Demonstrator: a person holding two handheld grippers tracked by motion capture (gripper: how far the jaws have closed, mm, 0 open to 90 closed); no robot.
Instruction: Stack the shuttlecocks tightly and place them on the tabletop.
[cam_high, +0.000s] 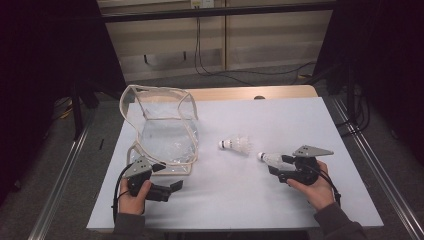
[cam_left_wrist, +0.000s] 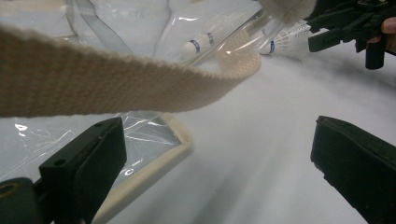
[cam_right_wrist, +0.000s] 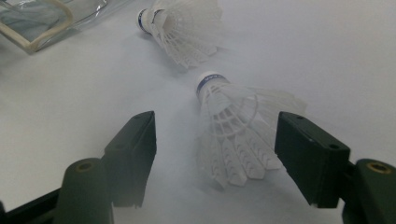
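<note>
Straddling the near shuttlecock (cam_right_wrist: 233, 135) with your right gripper (cam_right_wrist: 215, 158), you have both jaws wide apart, one on each side of the feather skirt, nothing clamped yet. In the high view that shuttlecock (cam_high: 270, 158) lies on its side right of centre on the white table (cam_high: 300, 120), cork pointing toward the left of the frame, skirt just at the right gripper (cam_high: 286, 167).

A second shuttlecock (cam_high: 235, 145) lies near it, toward the middle of the frame; the two look apart, not touching.

Your left gripper (cam_high: 172, 187) sits at lower left, jaws open and empty, just beside the base of the clear bag (cam_high: 165, 135). The bag's cloth strap (cam_left_wrist: 116, 88) crosses the left gripper view above the jaws.

Handling, as a judgement: the shuttlecock is very light and will skid or roll if one jaw touches first. The feathers are thin and crush easily; the skirt springs. Close gently. Better hold is low on the skirt near the banded cork (cam_right_wrist: 210, 81), where it is stiffest. The bag is soft film and will likely sag, so its mouth may need holding open.
</note>
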